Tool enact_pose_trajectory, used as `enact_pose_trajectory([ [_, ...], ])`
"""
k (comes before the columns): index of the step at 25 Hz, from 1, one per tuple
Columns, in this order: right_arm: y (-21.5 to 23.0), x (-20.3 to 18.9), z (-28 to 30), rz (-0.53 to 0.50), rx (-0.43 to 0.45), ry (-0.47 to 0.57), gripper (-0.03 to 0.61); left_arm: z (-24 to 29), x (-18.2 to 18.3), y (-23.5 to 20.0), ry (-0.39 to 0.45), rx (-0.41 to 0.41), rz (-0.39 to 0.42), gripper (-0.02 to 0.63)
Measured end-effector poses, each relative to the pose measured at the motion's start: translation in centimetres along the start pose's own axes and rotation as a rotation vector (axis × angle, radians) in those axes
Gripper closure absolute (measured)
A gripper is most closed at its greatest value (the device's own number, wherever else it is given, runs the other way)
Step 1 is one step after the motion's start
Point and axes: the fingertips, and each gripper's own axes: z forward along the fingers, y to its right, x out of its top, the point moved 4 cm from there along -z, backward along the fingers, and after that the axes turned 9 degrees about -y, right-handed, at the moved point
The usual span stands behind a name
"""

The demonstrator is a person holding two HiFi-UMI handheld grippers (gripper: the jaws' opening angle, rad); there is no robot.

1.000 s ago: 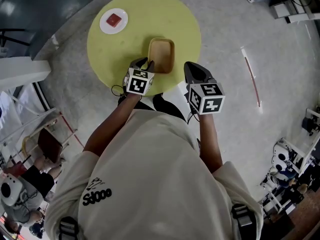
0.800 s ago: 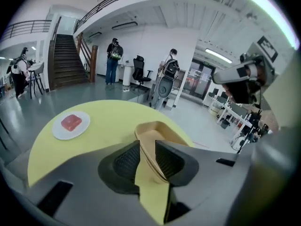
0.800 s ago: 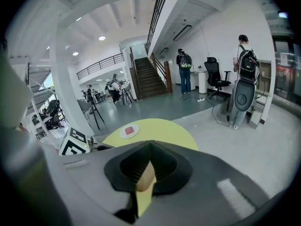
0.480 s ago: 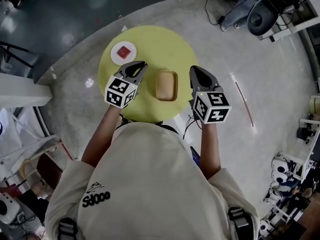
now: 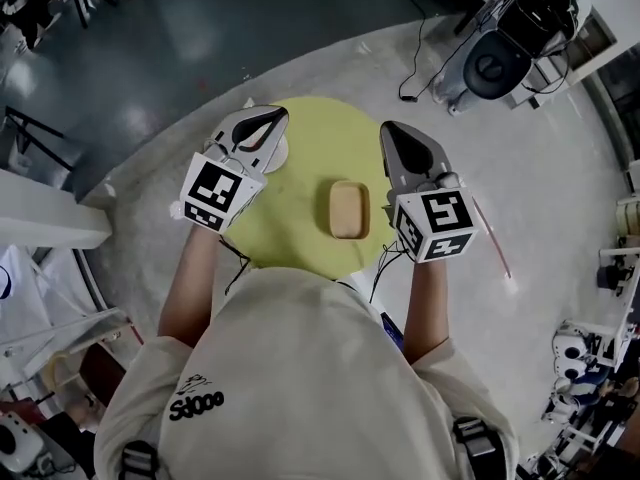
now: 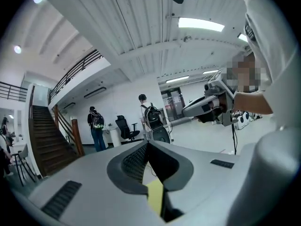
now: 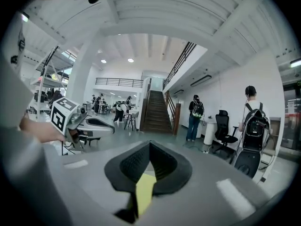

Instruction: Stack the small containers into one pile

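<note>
A tan pile of small containers (image 5: 349,209) rests on the round yellow table (image 5: 300,218), right of its middle. Both grippers are raised high above the table and point nearly level. My left gripper (image 5: 282,117) hovers over the table's far left; its jaws have just closed and nothing is between them. In the left gripper view the left gripper (image 6: 147,144) shows its tips touching. My right gripper (image 5: 389,130) hangs over the table's far right edge. The right gripper (image 7: 149,145) is also shut and empty. Neither touches the pile.
The left gripper hides most of a white plate (image 5: 279,153). Cables and dark equipment (image 5: 500,63) lie on the floor beyond the table, and a red-white rod (image 5: 495,243) at right. The gripper views show a hall with a staircase (image 7: 155,112), standing people (image 6: 96,125) and an office chair (image 6: 126,128).
Both grippers have risen well away from the table. The left gripper has left the container's edge and its jaws have closed. The pile stays on the table, which now looks smaller.
</note>
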Motion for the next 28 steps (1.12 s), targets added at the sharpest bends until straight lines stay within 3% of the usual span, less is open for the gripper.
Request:
enact_pose_trajectory([
  [5, -1.5, 3.2, 0.0, -0.032, 0.018, 0.052, 0.568, -1.9, 3.1, -0.8, 0.068, 0.017, 0.038, 0.607],
  [12, -2.6, 4.2, 0.6, -0.061, 0.037, 0.056, 0.568, -3.1, 4.7, -1.2, 0.112, 0.047, 0.059, 0.607],
  [28, -1.8, 4.4, 1.0, -0.059, 0.032, 0.052, 0.568, -2.4, 4.9, -0.8, 0.097, 0.032, 0.051, 0.607],
])
